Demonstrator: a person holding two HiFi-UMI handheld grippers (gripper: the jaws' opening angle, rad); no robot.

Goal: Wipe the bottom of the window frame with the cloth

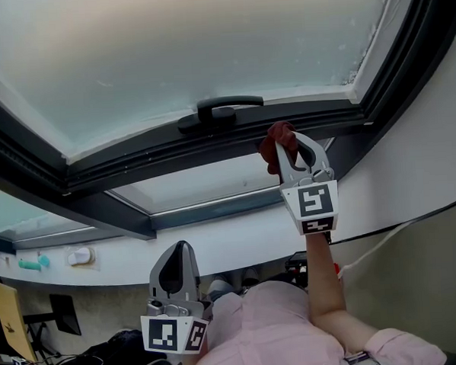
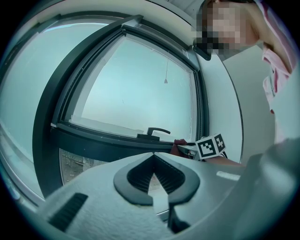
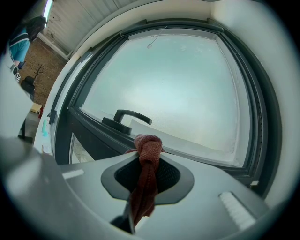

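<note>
Right forearm (image 1: 321,276) is raised nearly straight up from the pink sleeve (image 1: 397,348), carrying the right tool (image 1: 293,142) up to the window frame (image 1: 98,181). The left tool (image 1: 179,266) is held low, close to the person's chest, pointing upward and well apart from the frame. Its jaws meet at the tips with nothing between them.

The right tool is clamped on the red-brown cloth (image 1: 275,146). The cloth is bunched in a knot at the jaw tips, and its tail hangs back between the pads (plain in the right gripper view). The knot sits against the frame's dark bottom rail (image 1: 158,155), just right of the handle (image 1: 223,109) and below the glass pane (image 1: 168,51).

To the right, the rail ends near the frame's corner (image 1: 361,106), with the white wall (image 1: 420,145) beside it. To the left, the rail runs on well past the handle, above a lower pane (image 1: 197,183).
</note>
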